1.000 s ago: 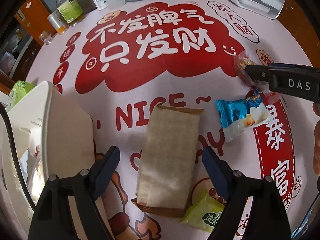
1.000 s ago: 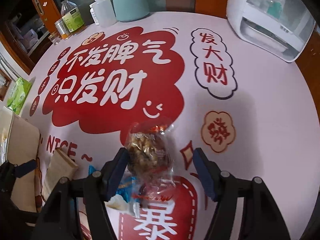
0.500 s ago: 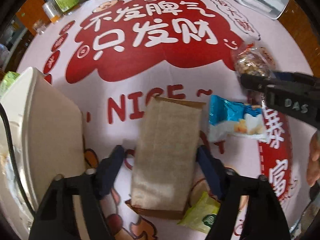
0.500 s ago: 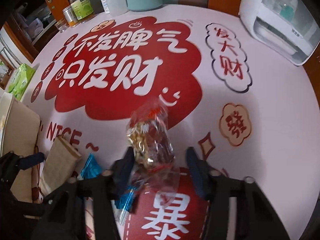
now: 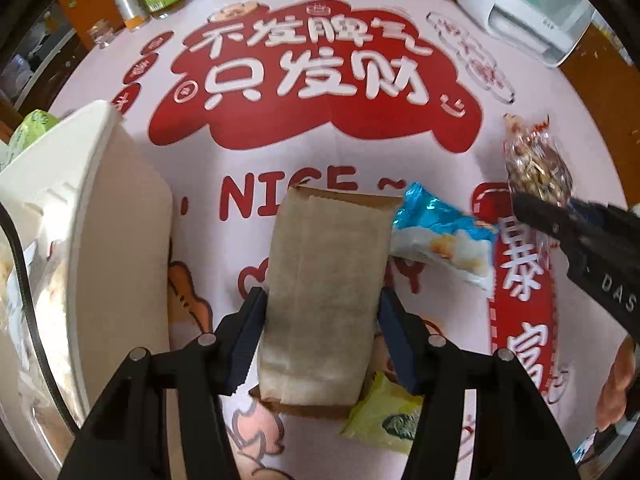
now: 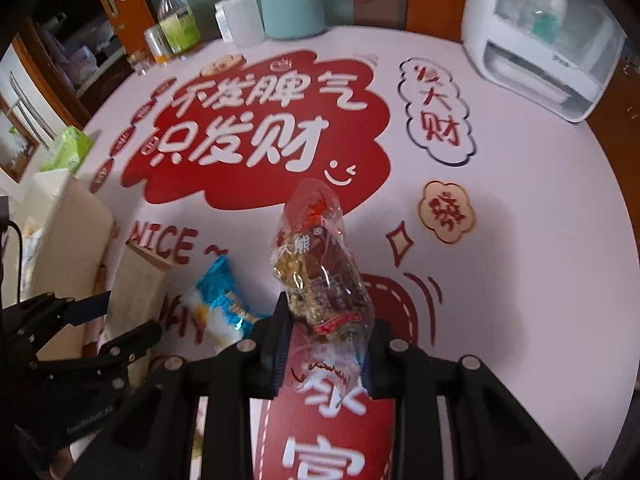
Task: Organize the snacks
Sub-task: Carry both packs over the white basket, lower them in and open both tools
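**Both hand-held grippers closed on snack packs above the printed counter**

The round counter (image 5: pixel 560 128), covered in a pale cloth with red cartoon clouds and white lettering, fills both views. At 9 o'clock in the left wrist view stands a cream plastic storage bin (image 5: pixel 120 240) with wrapped items inside.

The long tan paper-wrapped snack pack (image 5: pixel 324 300) lies at centre, pointing toward 12 o'clock. The left hand-held gripper (image 5: pixel 322 340) has just been closing; its blue pads now press on the pack's two long sides near its lower half.

At 3 o'clock of that pack, touching its upper corner, lies a blue-and-white foil snack packet (image 5: pixel 444 240). A small yellow-green sachet (image 5: pixel 384 416) peeks from under the tan pack at 5 o'clock.

The right hand-held gripper (image 6: pixel 324 360) has also just been closing and now pinches the lower end of a clear crinkly bag of brown nut snack (image 6: pixel 316 264), which rises tilted toward 12 o'clock, lifted off the cloth.
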